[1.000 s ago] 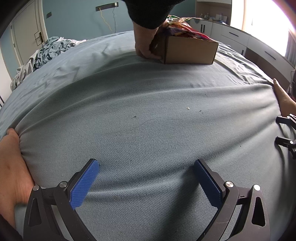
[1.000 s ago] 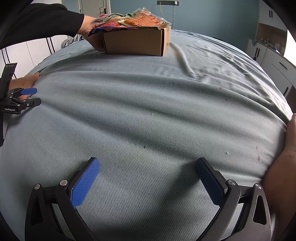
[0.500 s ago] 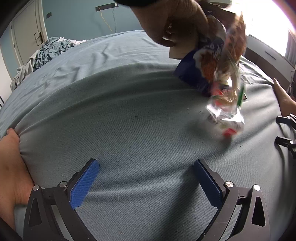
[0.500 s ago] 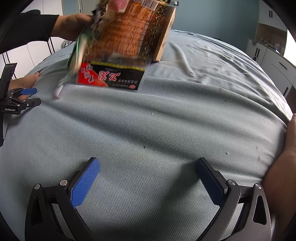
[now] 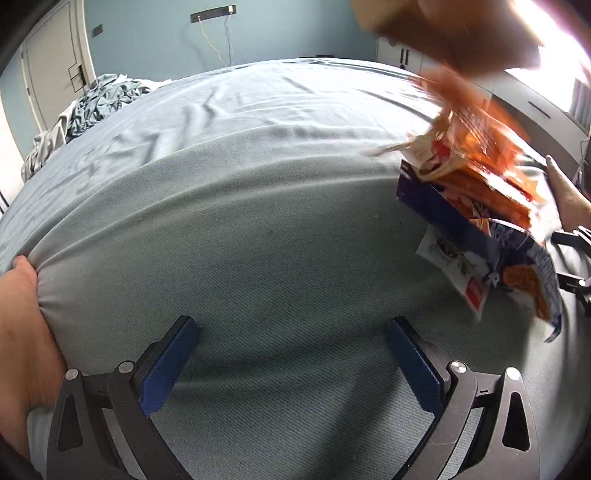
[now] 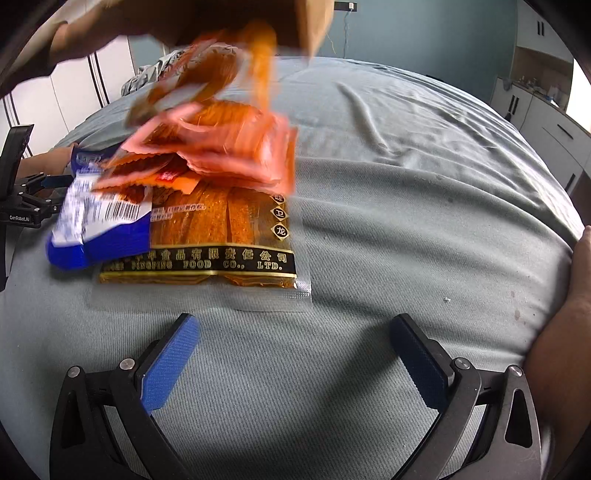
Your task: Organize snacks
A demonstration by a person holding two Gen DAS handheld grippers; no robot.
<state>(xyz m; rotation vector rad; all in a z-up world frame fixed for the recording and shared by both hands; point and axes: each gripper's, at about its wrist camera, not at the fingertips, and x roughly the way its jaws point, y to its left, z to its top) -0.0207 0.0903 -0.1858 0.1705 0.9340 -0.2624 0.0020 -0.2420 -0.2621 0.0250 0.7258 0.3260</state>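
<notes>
A person's hand holds a cardboard box (image 6: 251,18) tipped over the bed, and snack packets spill out of it. Orange packets (image 6: 221,144) are blurred in mid-fall. A large clear pack of orange strips with a black and gold band (image 6: 221,240) lies flat on the sheet, with a blue and white bag (image 6: 99,221) beside it on the left. In the left wrist view the same pile (image 5: 491,206) sits at the right under the box (image 5: 454,33). My left gripper (image 5: 291,365) and my right gripper (image 6: 295,362) both rest open low over the sheet, holding nothing.
A grey-blue sheet (image 5: 240,206) covers the bed. Crumpled bedding (image 5: 92,107) lies at the far left corner. White cabinets (image 6: 546,122) stand along the right wall. A forearm (image 6: 561,332) presses the bed's right edge, and a hand (image 5: 22,321) its left edge.
The box was lifted off the bed and tipped. Packets fell out and now pile on the sheet, with more still dropping. Both grippers have stayed where they were.
</notes>
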